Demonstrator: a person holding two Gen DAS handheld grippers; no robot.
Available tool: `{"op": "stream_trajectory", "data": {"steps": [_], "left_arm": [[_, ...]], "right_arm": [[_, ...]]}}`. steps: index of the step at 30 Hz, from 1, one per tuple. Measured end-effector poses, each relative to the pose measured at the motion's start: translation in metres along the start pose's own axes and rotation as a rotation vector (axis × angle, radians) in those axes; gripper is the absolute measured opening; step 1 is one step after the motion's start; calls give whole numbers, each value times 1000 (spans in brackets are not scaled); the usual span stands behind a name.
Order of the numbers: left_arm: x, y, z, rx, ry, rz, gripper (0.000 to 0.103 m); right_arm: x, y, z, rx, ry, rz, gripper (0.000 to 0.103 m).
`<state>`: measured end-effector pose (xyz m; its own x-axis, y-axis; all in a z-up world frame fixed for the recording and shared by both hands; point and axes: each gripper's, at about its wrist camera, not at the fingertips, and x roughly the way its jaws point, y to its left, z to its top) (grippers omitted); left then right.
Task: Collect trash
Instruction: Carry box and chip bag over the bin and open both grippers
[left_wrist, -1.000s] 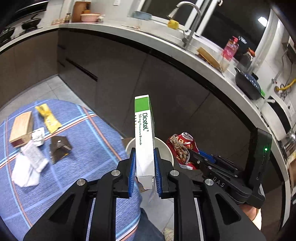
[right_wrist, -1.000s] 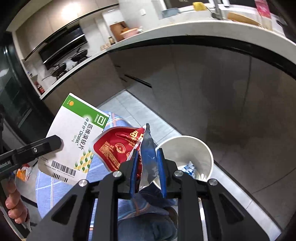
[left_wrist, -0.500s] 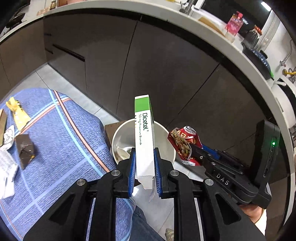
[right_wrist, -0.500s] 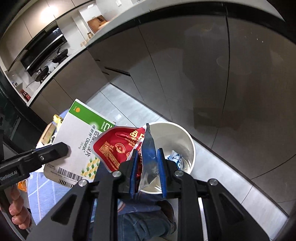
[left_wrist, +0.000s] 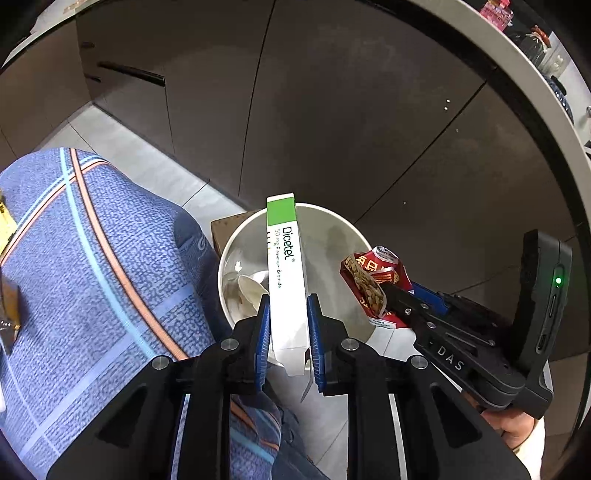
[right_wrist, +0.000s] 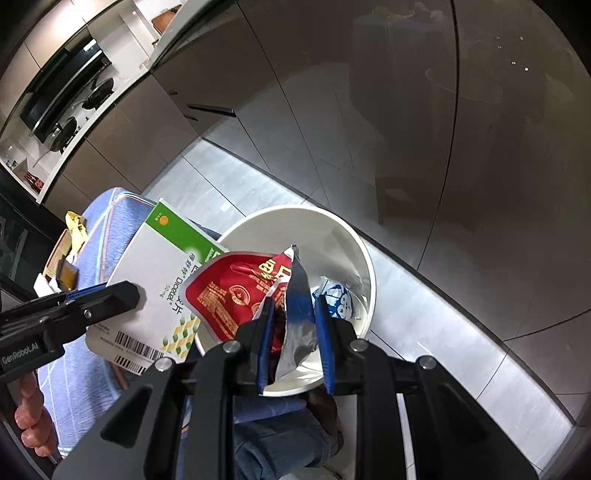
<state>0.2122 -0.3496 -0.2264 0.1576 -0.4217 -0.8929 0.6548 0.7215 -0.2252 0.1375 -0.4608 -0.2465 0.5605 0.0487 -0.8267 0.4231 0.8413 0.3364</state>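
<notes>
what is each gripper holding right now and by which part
The left gripper holds the Dicetel box by its lower end, fingers on its broad faces. The right gripper holds the red snack bag by its torn silver edge.

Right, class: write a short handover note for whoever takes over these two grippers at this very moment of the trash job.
Left gripper: shut on the green-and-white medicine box, held upright above the white bin.
Right gripper: shut on the red snack wrapper, held over the bin's near rim.
Bin: on the floor by the dark cabinets, with a blue-and-white wrapper and some pale scraps already inside.
Done: both pieces carried to the bin.
Left: release both into it, then probably go back for the litter on the blue cloth, such as the yellow wrapper.
</notes>
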Motion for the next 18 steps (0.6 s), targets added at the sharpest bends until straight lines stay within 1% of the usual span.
{"op": "stream_trajectory", "data": {"steps": [5,6,7,8,9,11,12,13,14,15,16,17,18], "left_arm": [[12,-1,5,4,10,18,20],[13,-1,6,3,4,22,22],[14,-1,7,2,-1,29,27],[14,0,8,-3,-10,44,37],[12,1,9,-6,-21,51,40],[10,3,10,-14,-31,51,40],[9,4,11,-18,-33,49,42],[8,5,12,-22,-39,51,45],[6,6,13,-24,-46,55,52],[4,7,13,-27,-56,58,57],[2,7,13,-29,-67,60,59],[0,7,13,-31,-74,62,65],[-2,8,14,-33,-80,65,72]], "right_arm": [[10,-7,1,-14,12,-3,28],[11,-7,2,-16,11,-7,32],[12,-7,2,-19,7,-12,35],[12,-9,2,-21,3,-14,36],[12,-9,2,-24,-1,-17,36],[11,-11,2,-31,-8,-21,39],[10,-12,2,-35,-10,-22,44],[10,-12,2,-42,-13,-21,54],[10,-11,1,-49,-17,-19,59],[9,-11,0,-55,-21,-17,62],[7,-11,0,-62,-27,-17,63],[7,-10,-1,-67,-30,-20,65],[6,-10,-1,-69,-34,-20,74]]}}
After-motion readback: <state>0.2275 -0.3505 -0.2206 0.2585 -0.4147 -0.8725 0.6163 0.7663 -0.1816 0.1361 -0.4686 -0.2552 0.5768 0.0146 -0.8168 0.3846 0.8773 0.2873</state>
